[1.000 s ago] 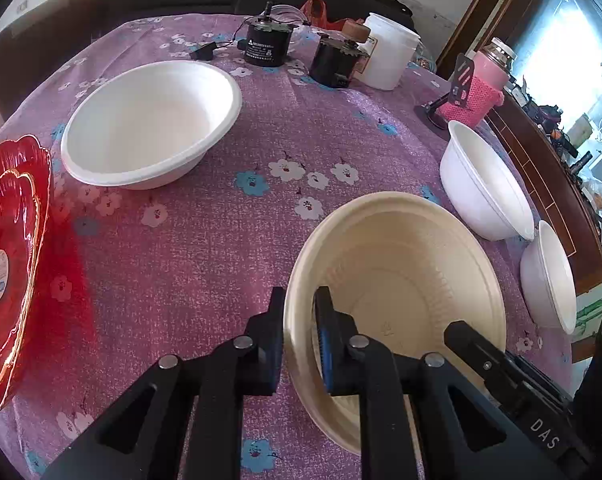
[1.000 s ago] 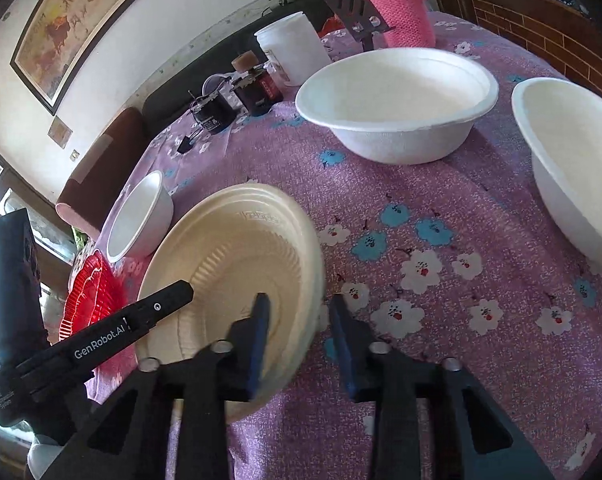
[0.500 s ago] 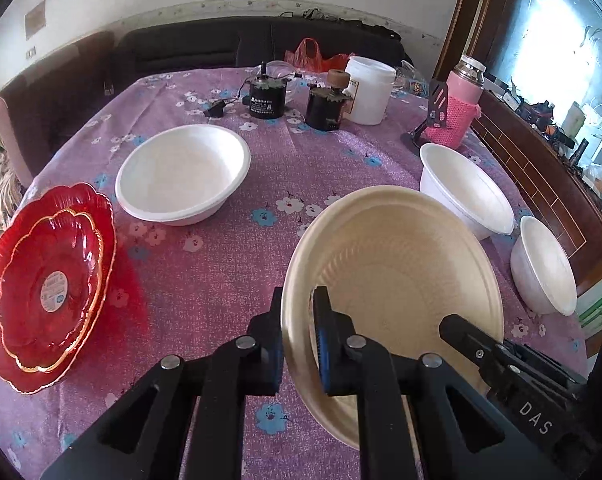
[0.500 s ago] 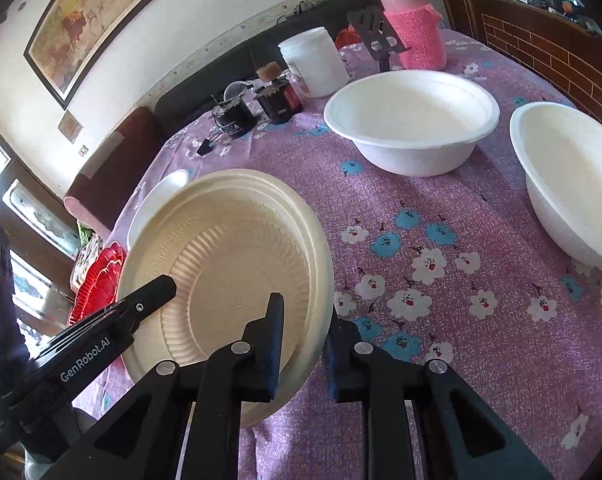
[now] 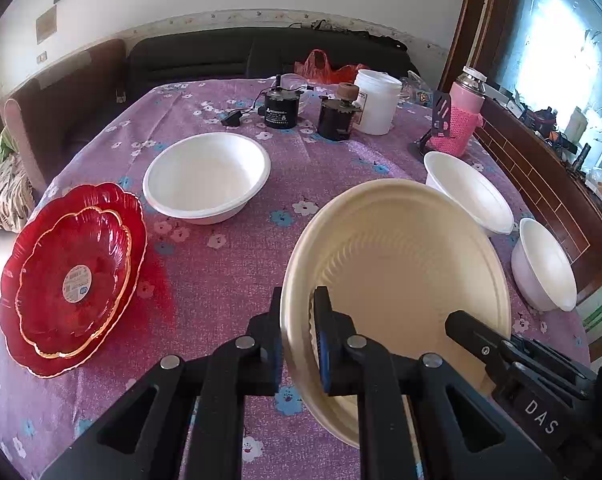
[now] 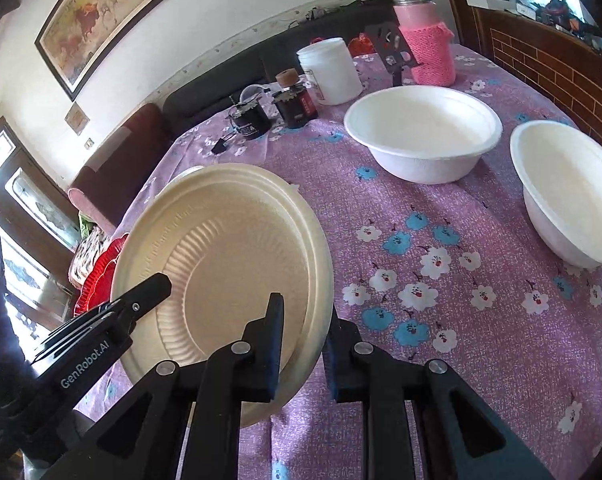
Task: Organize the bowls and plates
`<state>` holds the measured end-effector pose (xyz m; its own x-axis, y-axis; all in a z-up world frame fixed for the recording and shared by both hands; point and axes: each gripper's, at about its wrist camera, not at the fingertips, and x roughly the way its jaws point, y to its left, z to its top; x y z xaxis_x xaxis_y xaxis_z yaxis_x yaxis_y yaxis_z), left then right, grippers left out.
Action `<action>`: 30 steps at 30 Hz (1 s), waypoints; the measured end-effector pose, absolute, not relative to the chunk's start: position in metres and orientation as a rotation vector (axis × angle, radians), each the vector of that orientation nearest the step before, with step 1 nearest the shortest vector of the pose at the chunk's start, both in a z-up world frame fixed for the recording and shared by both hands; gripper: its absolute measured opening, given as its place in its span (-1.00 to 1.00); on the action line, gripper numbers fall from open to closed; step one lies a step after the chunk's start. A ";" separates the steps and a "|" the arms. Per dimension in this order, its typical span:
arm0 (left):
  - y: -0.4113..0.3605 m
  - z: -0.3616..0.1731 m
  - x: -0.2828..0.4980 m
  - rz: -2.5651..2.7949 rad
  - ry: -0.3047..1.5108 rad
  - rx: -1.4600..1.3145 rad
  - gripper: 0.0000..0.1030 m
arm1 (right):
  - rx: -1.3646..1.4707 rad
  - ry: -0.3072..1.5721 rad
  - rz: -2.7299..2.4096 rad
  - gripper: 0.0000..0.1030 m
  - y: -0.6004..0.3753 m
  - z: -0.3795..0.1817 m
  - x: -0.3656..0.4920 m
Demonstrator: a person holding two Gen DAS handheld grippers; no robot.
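Observation:
Both grippers hold one cream paper plate (image 5: 397,264) above the purple tablecloth. My left gripper (image 5: 299,344) is shut on its left rim; my right gripper (image 6: 301,344) is shut on its right rim, the plate (image 6: 221,264) tilted between them. The right gripper's finger also shows in the left wrist view (image 5: 477,332). Two red glass plates (image 5: 69,276) lie stacked at the left. A wide white bowl (image 5: 207,176) sits mid-table. Two more white bowls stand at the right: a wide one (image 5: 469,192) (image 6: 423,134) and a smaller one (image 5: 545,264) (image 6: 569,192).
At the table's far end stand two black motors (image 5: 281,110) (image 5: 335,116), a white tub (image 5: 377,100) and a pink-sleeved flask (image 5: 461,120) beside a black phone stand (image 5: 441,114). A dark sofa lines the far side. A brick-patterned ledge (image 5: 541,184) runs along the right.
Both grippers have lifted the cream plate higher off the table, and the views have pulled back. The red plates now show fully at the left.

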<state>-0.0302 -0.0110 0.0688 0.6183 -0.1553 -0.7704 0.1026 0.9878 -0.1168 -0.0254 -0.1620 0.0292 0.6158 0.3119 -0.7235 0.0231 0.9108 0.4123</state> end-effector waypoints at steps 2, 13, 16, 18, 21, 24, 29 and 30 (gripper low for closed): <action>-0.009 0.062 -0.028 -0.137 0.914 -0.060 -0.74 | 0.371 0.903 0.169 -0.63 -0.155 0.030 -0.023; -0.002 0.025 -0.021 -0.146 1.015 -0.068 -0.53 | 0.347 0.974 0.157 -0.61 -0.150 -0.002 -0.009; 0.006 0.041 -0.028 -0.154 0.992 -0.058 -0.18 | 0.335 0.963 0.144 -0.49 -0.154 0.006 -0.010; 0.018 0.055 -0.032 -0.183 0.988 -0.076 -0.17 | 0.328 0.941 0.132 -0.48 -0.159 0.016 -0.014; 0.041 0.085 -0.031 -0.220 0.955 -0.098 -0.11 | 0.322 0.894 0.127 -0.48 -0.162 0.044 -0.014; 0.074 0.111 -0.001 -0.181 0.922 -0.136 0.30 | 0.368 0.876 0.211 -0.48 -0.155 0.072 0.008; 0.126 0.105 0.083 -0.091 0.993 -0.217 0.36 | 0.475 0.971 0.388 -0.47 -0.112 0.083 0.082; 0.134 0.099 0.096 -0.081 1.015 -0.244 0.36 | 0.462 0.995 0.377 -0.47 -0.101 0.080 0.098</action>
